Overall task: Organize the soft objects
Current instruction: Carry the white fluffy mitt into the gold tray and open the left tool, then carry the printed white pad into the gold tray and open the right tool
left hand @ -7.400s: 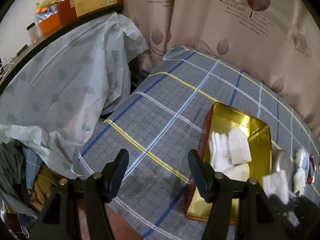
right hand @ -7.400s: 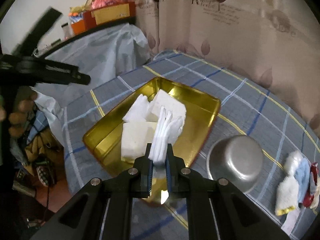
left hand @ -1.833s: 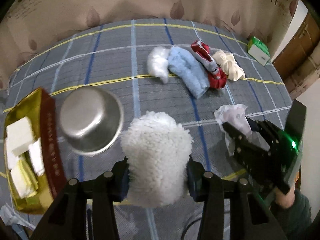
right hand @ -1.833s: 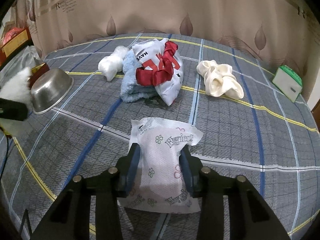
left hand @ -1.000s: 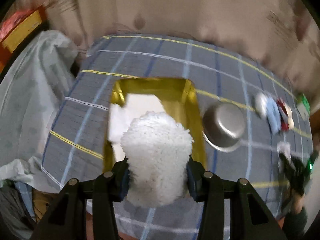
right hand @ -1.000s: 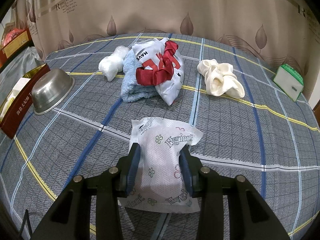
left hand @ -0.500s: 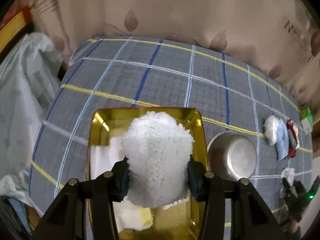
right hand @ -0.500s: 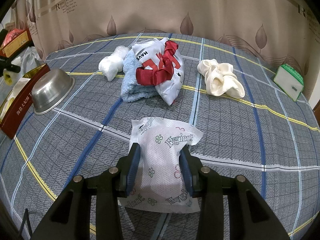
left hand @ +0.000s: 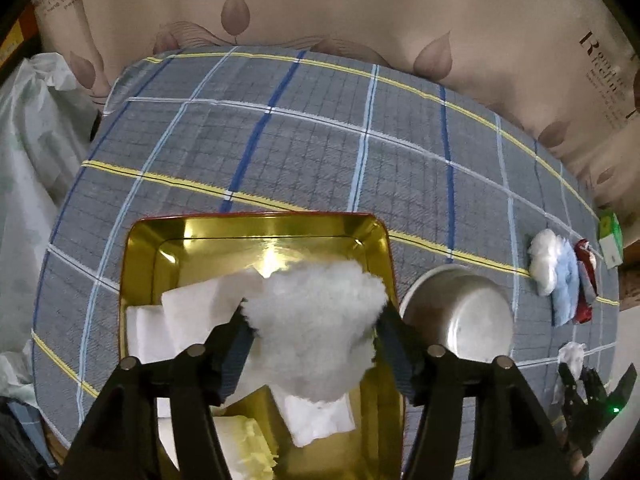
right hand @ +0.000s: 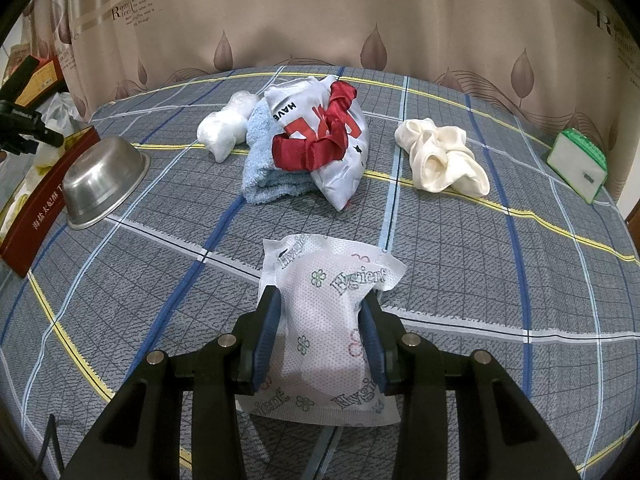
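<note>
Fleecy pad (left hand: 316, 320) between opening left hand-held gripper (left hand: 312, 344)

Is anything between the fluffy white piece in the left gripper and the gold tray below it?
Nothing blocks it. The fluffy white piece hangs between the opening jaws of the left gripper, directly over the gold tray; only white pads already stored there lie beneath.
</note>
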Demonstrator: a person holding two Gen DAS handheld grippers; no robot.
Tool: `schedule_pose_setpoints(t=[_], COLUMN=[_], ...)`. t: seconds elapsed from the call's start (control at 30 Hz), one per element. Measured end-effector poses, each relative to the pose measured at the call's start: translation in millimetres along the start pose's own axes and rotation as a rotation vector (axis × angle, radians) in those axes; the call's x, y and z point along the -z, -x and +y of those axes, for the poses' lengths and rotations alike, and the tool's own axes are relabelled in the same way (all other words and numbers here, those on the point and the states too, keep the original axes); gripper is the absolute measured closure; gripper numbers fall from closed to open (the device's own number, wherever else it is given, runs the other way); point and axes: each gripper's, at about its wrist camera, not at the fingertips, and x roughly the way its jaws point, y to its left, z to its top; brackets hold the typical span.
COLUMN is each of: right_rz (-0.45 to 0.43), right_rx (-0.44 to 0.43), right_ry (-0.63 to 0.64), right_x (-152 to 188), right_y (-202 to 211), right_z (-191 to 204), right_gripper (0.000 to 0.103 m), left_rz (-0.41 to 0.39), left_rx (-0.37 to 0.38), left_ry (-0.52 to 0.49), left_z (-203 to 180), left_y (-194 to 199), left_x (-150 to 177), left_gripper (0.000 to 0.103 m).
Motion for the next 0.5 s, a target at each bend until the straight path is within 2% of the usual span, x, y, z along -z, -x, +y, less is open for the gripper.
schedule_pose_setpoints(t=[0.27, 0.5], right_rz=[0.0, 0.0], right_rx=[0.003, -0.001], right_ry=[0.002, -0.001], right_x=[0.4, 0.5], right_y=[0.5, 0.5], right_z=[-0.1, -0.4], right_gripper=[0.066, 0.066], left_rz=[-0.041, -0.079], left_rx=[0.017, -0.04], left_ry=[0.023, -0.002], left_z=[6.4, 2.8], left_y=[19.7, 46.9], left_x=[1.0, 35.2], left_gripper=[0.041, 0.041])
